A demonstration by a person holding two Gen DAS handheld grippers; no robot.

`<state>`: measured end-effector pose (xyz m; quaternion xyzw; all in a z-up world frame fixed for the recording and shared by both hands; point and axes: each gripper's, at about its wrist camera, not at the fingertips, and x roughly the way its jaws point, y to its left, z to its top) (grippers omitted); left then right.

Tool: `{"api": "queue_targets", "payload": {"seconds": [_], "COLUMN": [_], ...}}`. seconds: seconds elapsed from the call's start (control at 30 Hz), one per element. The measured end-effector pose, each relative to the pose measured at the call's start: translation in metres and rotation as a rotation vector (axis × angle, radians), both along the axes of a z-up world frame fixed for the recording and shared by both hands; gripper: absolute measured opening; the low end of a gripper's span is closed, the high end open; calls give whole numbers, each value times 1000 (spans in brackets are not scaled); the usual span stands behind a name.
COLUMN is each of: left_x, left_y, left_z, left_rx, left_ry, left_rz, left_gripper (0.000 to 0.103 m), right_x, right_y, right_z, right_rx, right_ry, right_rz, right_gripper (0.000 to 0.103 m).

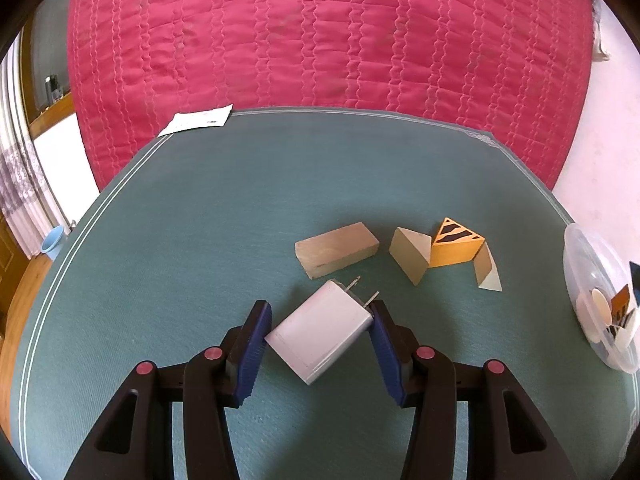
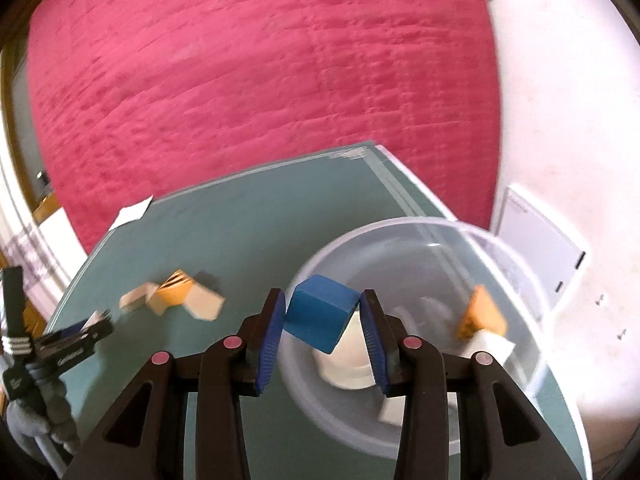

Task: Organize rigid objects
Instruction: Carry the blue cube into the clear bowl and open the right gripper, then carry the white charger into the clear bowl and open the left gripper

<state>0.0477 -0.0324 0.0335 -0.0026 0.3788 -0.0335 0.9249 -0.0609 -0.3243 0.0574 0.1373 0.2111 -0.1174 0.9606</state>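
Right wrist view shows the blue block [image 2: 320,318] pinched between the pads of the right gripper [image 2: 323,316], carried tilted, one corner down, just over the near rim of the clear plastic bowl [image 2: 532,280]. The bowl stands at the right edge of the teal table [image 2: 240,216] and already holds several pieces — an orange block [image 2: 480,314] against the far wall and pale ones lower down, though blur makes their shapes hard to tell.

To do this step well, the block should probably travel a little further toward the bowl's middle before the jaws part, so it falls inside and not onto the rim; a low release keeps it from bouncing against the pieces already there or nudging the light bowl toward the table edge.

In the left wrist view the left gripper [image 1: 318,330] has its pads closed on the white charger [image 1: 320,332], which sits askew between them, prongs pointing away, apparently low over or on the cloth. The grip catches it across corners — a squarer hold would be safer before lifting. Beyond it lie a pale wooden brick [image 1: 336,250], a pale wedge [image 1: 410,254], a striped orange wedge [image 1: 456,246] and a small pale triangle [image 1: 490,268], close together, all not yet sorted. A white paper [image 1: 196,120] lies at the far table edge, with the red quilt [image 1: 320,32] behind.
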Motion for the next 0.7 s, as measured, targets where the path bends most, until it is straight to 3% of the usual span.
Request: {"api": "queue_targets", "payload": {"seconds": [0.2, 0.33, 0.7], "left_x": [-5, -7, -13], "left_y": [-6, -12, -48], "left_z": [1, 4, 24], "left_rx": [1, 6, 27], "left_ry": [1, 0, -27], "left_rz": [-7, -20, -108], "left_gripper": [53, 53, 53], "right_x": [-9, -14, -34], "right_y": [-30, -42, -72], "right_z": [3, 2, -3], "right_rx": [26, 45, 77], "right_ry": [-27, -52, -81], "right_rz": [-84, -120, -188], "right_gripper": [40, 58, 58]}}
